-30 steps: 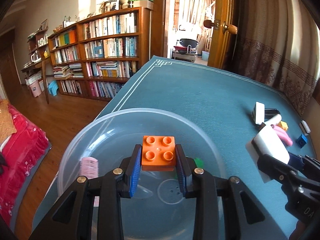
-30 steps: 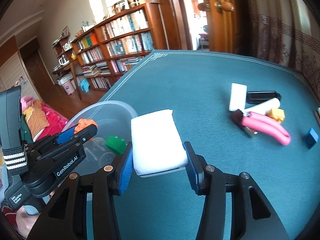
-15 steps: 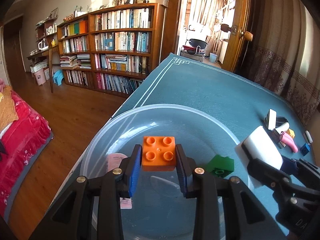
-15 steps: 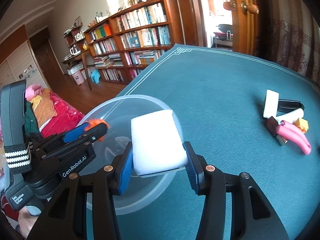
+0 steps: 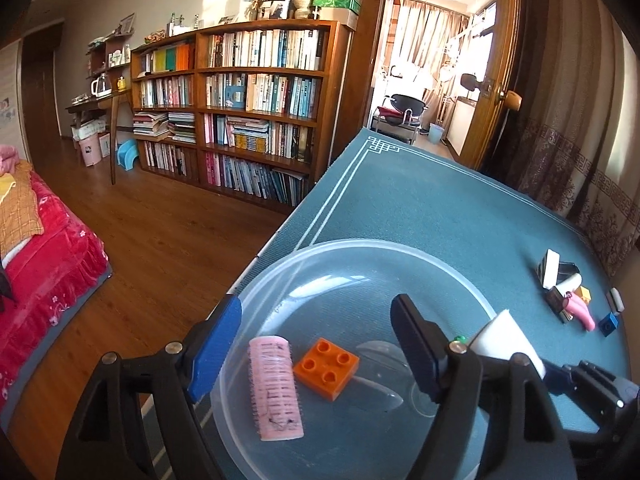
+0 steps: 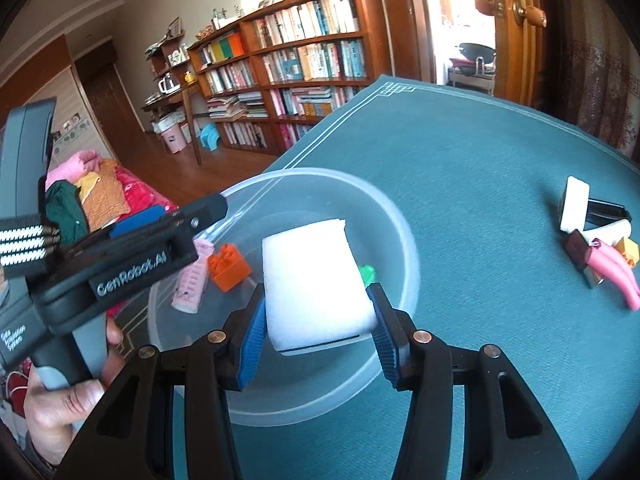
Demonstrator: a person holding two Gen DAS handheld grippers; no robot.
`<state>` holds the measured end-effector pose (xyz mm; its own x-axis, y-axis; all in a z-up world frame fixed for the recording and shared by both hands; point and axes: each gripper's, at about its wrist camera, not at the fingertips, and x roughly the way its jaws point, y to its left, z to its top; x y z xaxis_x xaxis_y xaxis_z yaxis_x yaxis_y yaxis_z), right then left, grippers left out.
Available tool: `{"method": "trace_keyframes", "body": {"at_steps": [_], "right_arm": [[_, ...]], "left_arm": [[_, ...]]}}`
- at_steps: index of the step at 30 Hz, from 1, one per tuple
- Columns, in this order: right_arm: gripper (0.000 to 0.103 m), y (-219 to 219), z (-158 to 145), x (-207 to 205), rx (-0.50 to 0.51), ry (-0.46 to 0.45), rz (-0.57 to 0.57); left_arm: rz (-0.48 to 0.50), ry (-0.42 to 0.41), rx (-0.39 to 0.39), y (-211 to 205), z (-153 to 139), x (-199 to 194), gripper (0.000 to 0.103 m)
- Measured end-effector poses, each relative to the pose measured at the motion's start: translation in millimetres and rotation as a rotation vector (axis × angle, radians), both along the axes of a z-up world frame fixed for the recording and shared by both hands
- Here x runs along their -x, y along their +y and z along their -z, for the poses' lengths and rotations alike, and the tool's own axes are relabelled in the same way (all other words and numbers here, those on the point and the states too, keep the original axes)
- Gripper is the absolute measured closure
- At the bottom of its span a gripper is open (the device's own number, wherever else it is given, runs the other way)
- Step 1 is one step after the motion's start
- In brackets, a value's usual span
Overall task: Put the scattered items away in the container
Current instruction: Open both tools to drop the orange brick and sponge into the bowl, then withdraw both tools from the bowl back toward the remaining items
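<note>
A clear plastic bowl sits near the table's left edge. Inside it lie an orange brick, a pink hair roller and a green brick, mostly hidden. My left gripper hangs open over the bowl, above the orange brick and holding nothing. My right gripper is shut on a white sponge and holds it above the bowl's right half.
A cluster of loose items lies at the table's right: a white block, a black clip, a pink-handled tool, a yellow cube and a blue cube. A hand grips the left tool. The table edge drops to a wooden floor.
My left gripper opened and the orange brick dropped into the bowl beside the pink roller. My right gripper carried the white sponge further left, over the bowl.
</note>
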<state>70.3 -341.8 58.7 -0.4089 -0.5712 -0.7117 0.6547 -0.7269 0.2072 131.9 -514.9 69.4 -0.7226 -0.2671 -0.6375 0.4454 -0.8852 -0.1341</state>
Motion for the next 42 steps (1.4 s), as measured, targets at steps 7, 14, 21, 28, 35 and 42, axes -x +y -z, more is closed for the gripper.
{"method": "trace_keyframes", "body": {"at_steps": [7, 14, 21, 28, 35, 42], "right_arm": [[0.045, -0.8, 2.0, -3.0, 0.021, -0.033, -0.032], [0.044, 8.1, 0.4, -2.4, 0.03, -0.033, -0.024], [0.044, 18.7, -1.3, -4.3, 0.042, -0.022, -0.008], [0.044, 36.1, -2.5, -1.7, 0.05, -0.021, 0.038], [0.044, 65.6, -2.4, 7.8, 0.057, -0.021, 0.105], [0.044, 108.4, 2.1, 16.7, 0.07, -0.031, 0.192]], "left_arm": [[-0.023, -0.005, -0.022, -4.5, -0.2, -0.8, 0.018], [-0.022, -0.005, -0.02, -1.0, -2.1, -1.1, 0.017], [-0.001, -0.009, -0.015, 10.1, -4.7, 2.6, 0.015], [0.041, -0.018, 0.016, 34.9, -6.1, 11.5, 0.002], [0.1, -0.032, 0.037, 59.6, -7.7, 21.9, 0.001], [0.165, -0.054, 0.058, 90.1, -7.6, 35.8, 0.001]]}}
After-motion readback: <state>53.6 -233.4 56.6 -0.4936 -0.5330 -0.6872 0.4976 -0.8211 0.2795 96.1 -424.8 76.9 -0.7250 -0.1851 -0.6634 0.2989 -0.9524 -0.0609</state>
